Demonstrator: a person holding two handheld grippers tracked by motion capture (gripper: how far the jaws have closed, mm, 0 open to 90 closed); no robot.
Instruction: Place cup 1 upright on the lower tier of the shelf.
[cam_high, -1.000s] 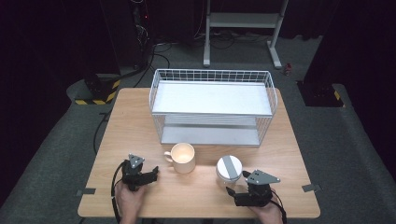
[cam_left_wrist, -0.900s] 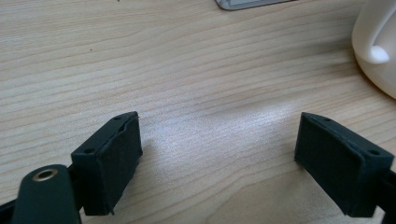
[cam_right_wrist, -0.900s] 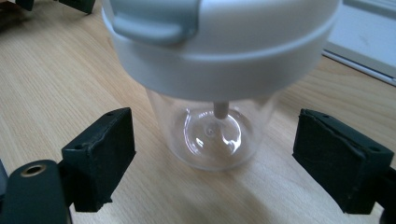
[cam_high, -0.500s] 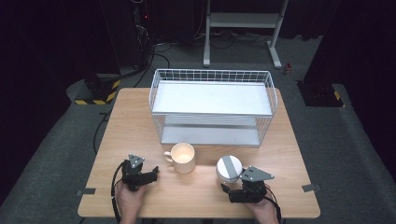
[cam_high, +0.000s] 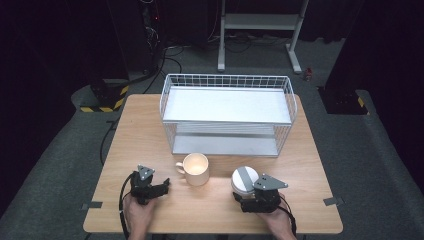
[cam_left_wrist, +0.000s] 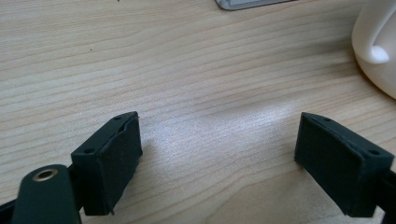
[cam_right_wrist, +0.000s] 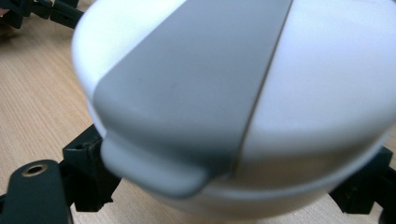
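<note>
A cream mug (cam_high: 196, 170) stands on the wooden table (cam_high: 140, 130), handle turned left; in the left gripper view its handle and wall (cam_left_wrist: 378, 51) sit at the right edge. My left gripper (cam_high: 165, 189) (cam_left_wrist: 219, 158) rests left of the mug, open, with bare wood between its pads. A round white container with a grey band across its lid (cam_high: 244, 177) (cam_right_wrist: 224, 93) stands right of the mug. My right gripper (cam_high: 243, 192) (cam_right_wrist: 224, 186) has its jaws spread wide on either side of that container's body, open; the lid overhangs the pads.
A white wire rack with two shelves (cam_high: 227, 80) takes up the table's far half, just behind the mug and container. The left gripper (cam_right_wrist: 42, 11) appears far off in the right gripper view. Dark floor, cables and a metal stand lie beyond.
My right gripper has slid left and forward, so the container now sits between its jaws. The left gripper, mug and container have stayed put.
</note>
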